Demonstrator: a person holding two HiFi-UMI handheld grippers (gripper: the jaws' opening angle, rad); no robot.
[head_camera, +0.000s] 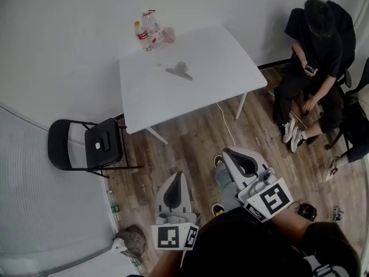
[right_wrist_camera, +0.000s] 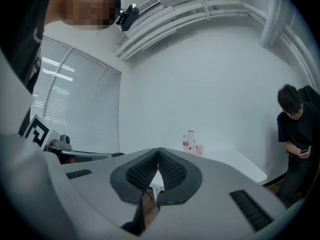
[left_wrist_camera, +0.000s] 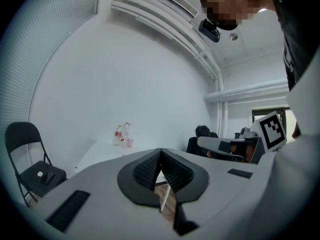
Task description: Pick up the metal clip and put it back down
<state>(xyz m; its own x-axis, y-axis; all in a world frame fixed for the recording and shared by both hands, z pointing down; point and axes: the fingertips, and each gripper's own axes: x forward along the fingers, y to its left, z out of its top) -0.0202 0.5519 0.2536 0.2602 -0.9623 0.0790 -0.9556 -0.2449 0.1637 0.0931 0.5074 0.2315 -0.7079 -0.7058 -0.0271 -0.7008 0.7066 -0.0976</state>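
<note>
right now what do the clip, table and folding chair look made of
Clip: dull grey, likely metal, too small to be sure.
Table: smooth matte white top, probably laminate or painted board, thin white legs.
Folding chair: black, thin tubular frame, likely metal; seat may be plastic or vinyl.

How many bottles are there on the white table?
2. Both stand at the far corner of the table: a red-labelled bottle and a taller clear bottle close beside it, next to a pink cup. No other bottle shows, though one could hide behind them.
</note>
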